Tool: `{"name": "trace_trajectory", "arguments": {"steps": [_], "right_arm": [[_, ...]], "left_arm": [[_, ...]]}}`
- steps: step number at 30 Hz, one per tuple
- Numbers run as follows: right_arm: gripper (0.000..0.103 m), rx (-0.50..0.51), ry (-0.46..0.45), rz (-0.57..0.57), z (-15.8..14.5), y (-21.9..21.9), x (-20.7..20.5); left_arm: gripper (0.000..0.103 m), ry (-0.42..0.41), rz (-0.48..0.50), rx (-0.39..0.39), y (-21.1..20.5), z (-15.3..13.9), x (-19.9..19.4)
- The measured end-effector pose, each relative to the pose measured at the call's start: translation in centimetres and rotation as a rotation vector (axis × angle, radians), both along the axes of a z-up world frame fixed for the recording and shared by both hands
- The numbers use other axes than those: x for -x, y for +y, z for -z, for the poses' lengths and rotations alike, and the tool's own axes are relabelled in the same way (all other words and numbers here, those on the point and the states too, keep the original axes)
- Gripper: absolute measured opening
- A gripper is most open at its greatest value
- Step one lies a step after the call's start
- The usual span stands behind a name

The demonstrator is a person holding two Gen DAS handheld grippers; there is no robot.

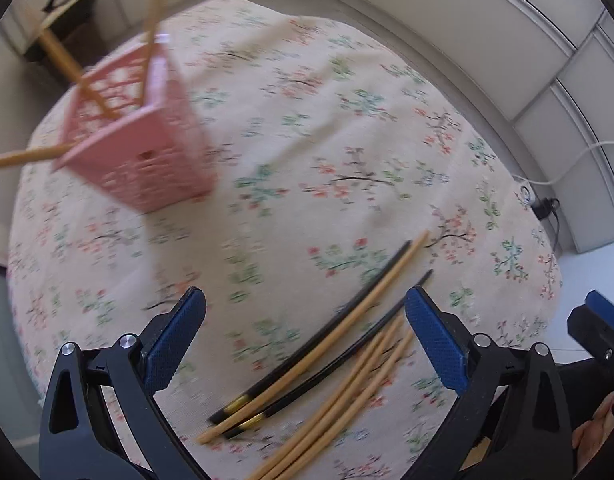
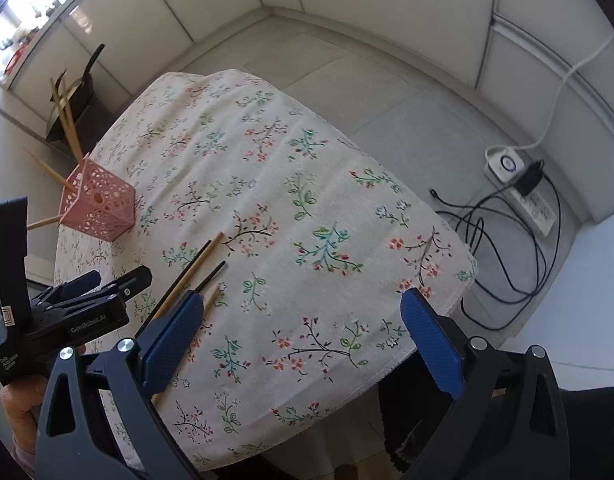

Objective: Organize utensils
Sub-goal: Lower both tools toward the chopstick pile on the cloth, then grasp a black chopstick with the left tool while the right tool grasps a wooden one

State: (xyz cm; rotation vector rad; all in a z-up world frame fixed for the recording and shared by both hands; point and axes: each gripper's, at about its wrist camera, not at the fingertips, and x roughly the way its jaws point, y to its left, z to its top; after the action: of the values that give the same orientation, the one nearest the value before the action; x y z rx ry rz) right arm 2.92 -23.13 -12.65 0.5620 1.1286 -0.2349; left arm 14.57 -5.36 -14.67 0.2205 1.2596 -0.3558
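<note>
Left wrist view: the left hand-held gripper (image 1: 305,336) is spread wide with nothing between its pads. The loose chopsticks (image 1: 319,364) lie on the flowered tabletop (image 1: 307,140) right under it, a mixed heap of pale wooden and black ones. Their long axes run from about 7 o'clock up to 1 o'clock, so they cross the line between the two pads at a slant, not squarely. The pink basket (image 1: 139,140) stands well apart at 10 o'clock, with a few wooden sticks already poking out of it. The tip of the right hand-held gripper shows at 3 o'clock, off the heap.

Right wrist view: the right hand-held gripper (image 2: 297,342) is also spread to its widest and empty, over bare cloth near the tabletop's edge. The chopsticks (image 2: 187,280) lie at its 10 o'clock, partly behind its left finger (image 2: 171,340), pointing toward 1 o'clock. The basket (image 2: 101,202) is farther off at 10 o'clock.

The left side looks nearer the heap and better placed. A small roll of the wrist would probably set the pads squarely across one stick.
</note>
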Motion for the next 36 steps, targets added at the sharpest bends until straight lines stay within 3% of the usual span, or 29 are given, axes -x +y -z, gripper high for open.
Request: {"name": "trace_trajectory", "arguments": {"steps": [4, 11, 18, 24, 26, 27, 32, 36], "right_arm": [[0.096, -0.03, 0.009, 0.044, 0.6, -1.5, 0.5], [0.096, -0.09, 0.05, 0.067, 1.7, -3.2, 0.3], [0.096, -0.123, 0.065, 0.058, 2.2, -2.9, 0.0], [0.096, -0.13, 0.066, 0.065, 2.4, -2.7, -0.4], [0.096, -0.142, 0.063, 0.068, 2.5, -2.5, -0.8], [0.096, -0.153, 0.06, 0.071, 2.5, -2.4, -1.1], [0.096, -0.251, 0.057, 0.077, 3.6, -0.9, -3.9], [0.089, -0.25, 0.072, 0.042, 4.6, 1.2, -6.5]], "left_arm": [[0.094, -0.001, 0.032, -0.035, -2.9, 0.5, -1.1], [0.071, 0.073, 0.054, -0.11, -4.4, 3.1, -2.7], [0.058, 0.074, 0.033, -0.09, -3.1, 3.5, -3.6], [0.034, 0.054, 0.035, -0.073, -1.7, 2.9, -3.9], [0.015, 0.056, 0.043, -0.051, -1.2, 2.8, -4.1], [0.012, 0.054, 0.047, -0.046, -1.1, 2.7, -4.0], [0.004, -0.051, 0.056, -0.111, -0.1, 2.2, -3.3], [0.004, -0.123, 0.041, -0.092, 2.1, -0.3, -1.8]]}}
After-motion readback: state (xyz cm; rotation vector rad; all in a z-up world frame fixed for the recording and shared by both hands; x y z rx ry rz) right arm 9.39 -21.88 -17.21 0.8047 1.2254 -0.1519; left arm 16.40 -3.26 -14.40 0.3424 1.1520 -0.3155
